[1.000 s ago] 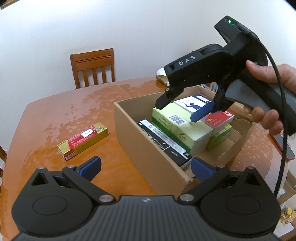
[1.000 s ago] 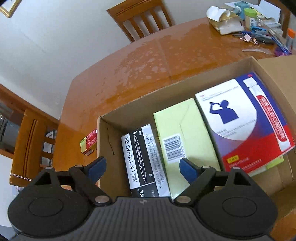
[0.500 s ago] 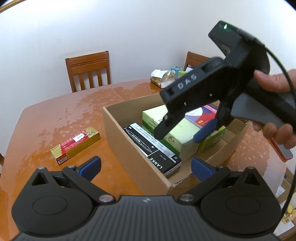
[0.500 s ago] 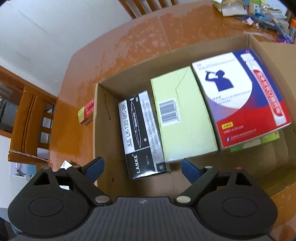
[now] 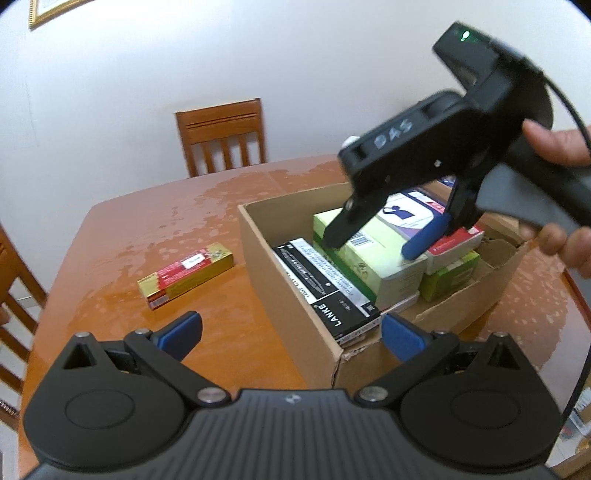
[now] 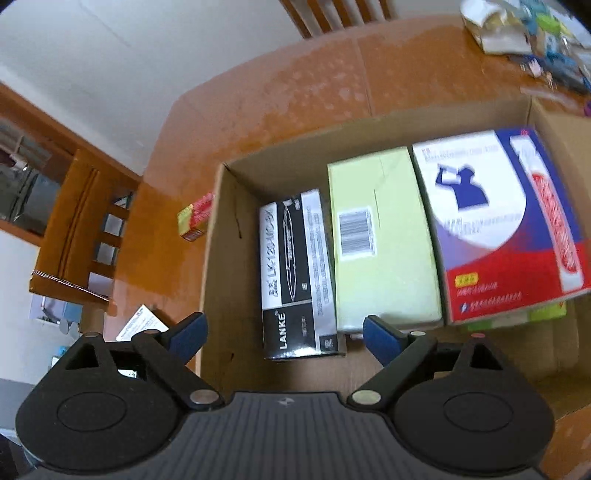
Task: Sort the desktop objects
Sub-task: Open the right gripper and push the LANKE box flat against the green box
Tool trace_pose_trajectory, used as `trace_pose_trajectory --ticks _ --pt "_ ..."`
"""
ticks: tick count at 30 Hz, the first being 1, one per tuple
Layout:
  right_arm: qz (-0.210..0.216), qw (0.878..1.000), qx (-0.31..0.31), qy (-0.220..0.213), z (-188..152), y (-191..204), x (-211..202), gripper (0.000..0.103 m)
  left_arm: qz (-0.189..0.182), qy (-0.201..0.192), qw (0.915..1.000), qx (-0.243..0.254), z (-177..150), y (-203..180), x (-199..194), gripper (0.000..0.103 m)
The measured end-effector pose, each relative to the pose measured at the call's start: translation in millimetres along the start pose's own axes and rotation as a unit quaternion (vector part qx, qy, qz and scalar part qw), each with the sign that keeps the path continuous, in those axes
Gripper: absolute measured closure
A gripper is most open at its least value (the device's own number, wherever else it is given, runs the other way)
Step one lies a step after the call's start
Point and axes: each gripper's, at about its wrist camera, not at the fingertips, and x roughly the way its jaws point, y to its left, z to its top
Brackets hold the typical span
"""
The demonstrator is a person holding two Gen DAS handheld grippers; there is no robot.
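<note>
An open cardboard box [image 5: 284,280] sits on the wooden table [image 5: 155,229]. In it lie a black LANKE box [image 5: 325,288], a pale green box [image 5: 373,254] and a blue, white and red box [image 5: 417,214], also in the right wrist view: the LANKE box [image 6: 291,273], the green box [image 6: 380,236], the blue-red box [image 6: 506,221]. A red and gold box [image 5: 186,275] lies on the table left of the carton. My left gripper [image 5: 291,338] is open and empty, low before the carton. My right gripper [image 5: 373,242] hovers open and empty over the carton [image 6: 229,240].
A wooden chair [image 5: 221,136] stands behind the table; another [image 6: 77,229] is at its left side. Clutter of paper and small items [image 6: 517,33] lies at the far right of the table. The hand holding the right gripper [image 5: 561,206] is at the right.
The left wrist view has shifted so the carton and red-gold box sit further right. My right gripper has moved slightly over the carton, staying open.
</note>
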Motion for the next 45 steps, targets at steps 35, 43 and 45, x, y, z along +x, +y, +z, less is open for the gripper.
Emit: trace_pose_trajectory --ticks 35,43,45 --pt "0.103 0.983 0.038 0.146 -14.4 -5.0 82.2 0.001 0.026 0.023 0.9981 -0.052 -4.2 -2.1 -14.9 0.0" --pt "0.114 0.984 0.021 0.132 -13.9 6.9 93.5 0.001 0.018 0.029 0.9984 -0.044 -5.9 -2.4 -13.5 0.0" --pt "0.112 0.985 0.016 0.132 -14.5 10.2 95.1 0.001 0.018 0.029 0.9985 -0.044 -6.7 -2.9 -13.4 0.0"
